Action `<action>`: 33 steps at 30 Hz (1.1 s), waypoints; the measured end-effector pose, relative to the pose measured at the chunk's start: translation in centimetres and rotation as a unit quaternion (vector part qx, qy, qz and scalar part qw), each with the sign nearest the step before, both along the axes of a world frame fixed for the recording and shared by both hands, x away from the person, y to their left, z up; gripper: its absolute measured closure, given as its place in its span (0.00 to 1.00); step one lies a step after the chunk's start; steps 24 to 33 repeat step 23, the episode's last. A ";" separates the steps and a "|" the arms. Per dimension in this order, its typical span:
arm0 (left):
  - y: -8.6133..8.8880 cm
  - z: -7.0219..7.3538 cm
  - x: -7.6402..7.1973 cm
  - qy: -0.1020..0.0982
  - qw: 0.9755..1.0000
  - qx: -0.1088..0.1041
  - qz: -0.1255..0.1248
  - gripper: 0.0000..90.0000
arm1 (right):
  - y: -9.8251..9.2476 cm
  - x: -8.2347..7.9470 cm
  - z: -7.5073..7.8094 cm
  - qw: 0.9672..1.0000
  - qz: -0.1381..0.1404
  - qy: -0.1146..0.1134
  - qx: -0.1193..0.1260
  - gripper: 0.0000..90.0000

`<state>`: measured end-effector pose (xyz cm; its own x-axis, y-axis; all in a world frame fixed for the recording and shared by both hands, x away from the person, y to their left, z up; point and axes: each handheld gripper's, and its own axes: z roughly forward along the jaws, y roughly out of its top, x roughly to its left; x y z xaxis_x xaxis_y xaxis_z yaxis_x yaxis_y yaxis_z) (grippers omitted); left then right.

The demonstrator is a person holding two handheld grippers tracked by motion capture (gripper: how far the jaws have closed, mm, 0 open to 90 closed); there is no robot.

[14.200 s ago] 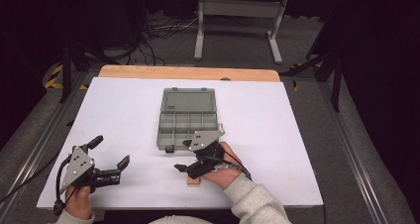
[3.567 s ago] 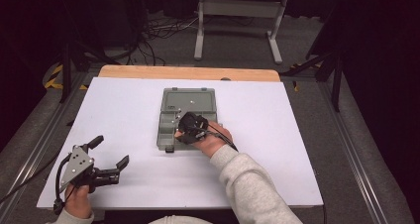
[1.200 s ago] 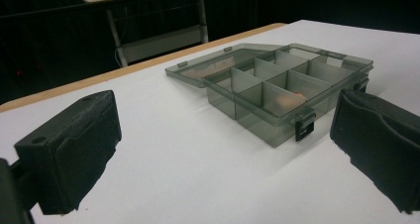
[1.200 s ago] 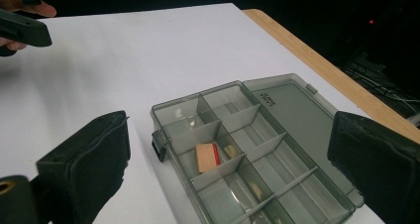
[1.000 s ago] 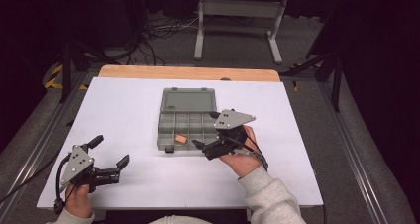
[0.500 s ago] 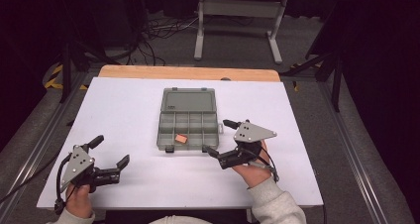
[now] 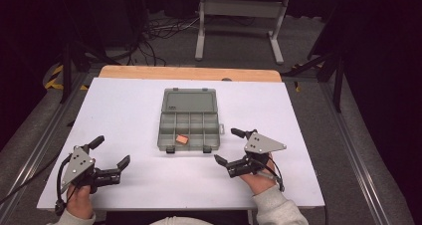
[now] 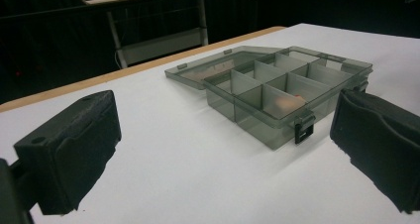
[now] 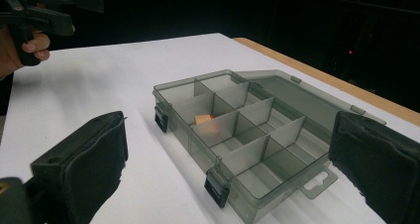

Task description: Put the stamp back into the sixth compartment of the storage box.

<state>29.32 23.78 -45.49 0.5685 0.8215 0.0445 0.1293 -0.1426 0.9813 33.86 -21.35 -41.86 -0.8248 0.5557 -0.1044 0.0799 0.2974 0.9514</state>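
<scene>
Dark room w/ cables and a metal stand at the top of the high view; a white-covered desk is taking up the middle. The organiser box is sitting at centre frame, lid lying flat and open toward the top. A small orange piece is resting in a front-row compartment, second from the left as the high view shows it; the other compartments are looking empty as far as can be told.

Right gripper is hovering just right of the box's lower right corner, apart from it, fingers spread wide and holding nothing. Left gripper is sitting at lower left, well apart from the box, fingers also spread wide, empty.

Judging progress: the orange piece is already in the box, so the placing part is looking done. No other loose pieces are lying on the desk. What's prob. left is swinging the lid shut and snapping the two front latches, if that's wanted.
</scene>
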 end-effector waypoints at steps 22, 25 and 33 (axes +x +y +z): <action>-0.1 -0.2 0.2 0.007 1.000 0.006 0.003 0.00 | -1.8 -0.9 -3.8 0.999 -0.029 0.027 0.012 0.02; -0.1 -0.2 0.2 0.008 1.000 0.005 0.004 0.00 | -1.8 -0.9 -3.8 0.999 -0.031 0.027 0.015 0.02; -0.1 -0.2 0.2 0.008 1.000 0.005 0.004 0.00 | -1.8 -0.9 -3.8 0.999 -0.031 0.027 0.015 0.02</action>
